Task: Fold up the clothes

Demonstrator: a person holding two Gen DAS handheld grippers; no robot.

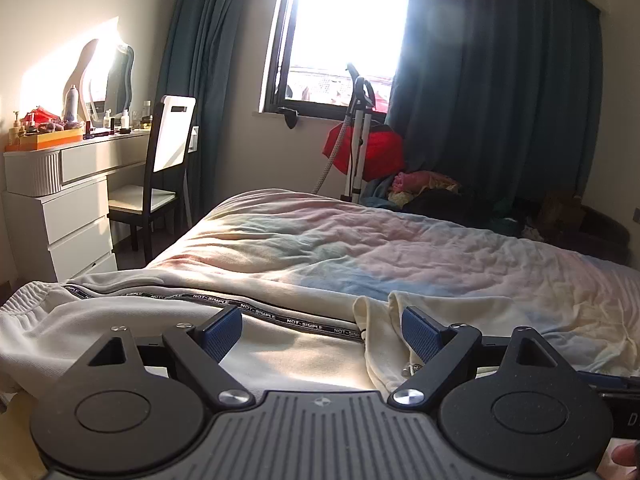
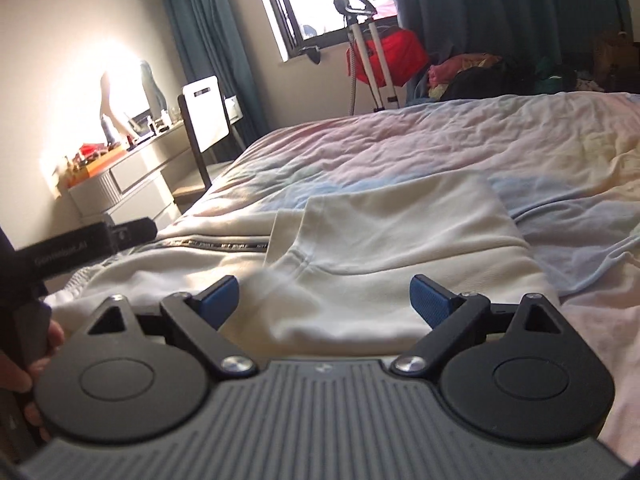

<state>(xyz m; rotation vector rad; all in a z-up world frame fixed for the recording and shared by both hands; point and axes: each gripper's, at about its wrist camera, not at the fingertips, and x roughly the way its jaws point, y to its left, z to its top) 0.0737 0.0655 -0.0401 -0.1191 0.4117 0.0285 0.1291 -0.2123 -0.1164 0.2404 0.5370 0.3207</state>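
The cream garment (image 1: 280, 344) is lying spread over the near edge of the bed (image 1: 400, 248), directly ahead of and beneath both claws. It looks like a pair of pale trousers or a track top; which one cannot be told for sure. A black printed tape (image 1: 248, 308) reading "NOT-SIMPLE" is running across it just beyond the left claw (image 1: 322, 330), and an elastic gathered band (image 1: 28, 296) is sitting off to that claw's far left. The left claw is standing wide, its blue pads (image 1: 224, 334) gripping nothing, with a folded flap of the cloth (image 1: 380, 336) lying just inside its right finger.

The right claw (image 2: 324, 304) is also gaping wide and carrying nothing, hovering low over the same garment (image 2: 400, 240). A folded panel of the cloth is stretching ahead of it, and the printed tape (image 2: 224, 245) is showing ahead and to its left. Further left of this claw, the other gripper's black body (image 2: 80, 248) is poking into view, with a hand (image 2: 36, 356) wrapped round its handle.

The bed's crumpled pastel sheet (image 2: 460, 140) is reaching away beyond both claws. Far ahead and left, a chair (image 1: 164, 168) is standing at a white dresser (image 1: 60, 200) crowded with bottles. Straight ahead, a bright window (image 1: 344, 32) is glaring between dark teal curtains (image 1: 500, 100).
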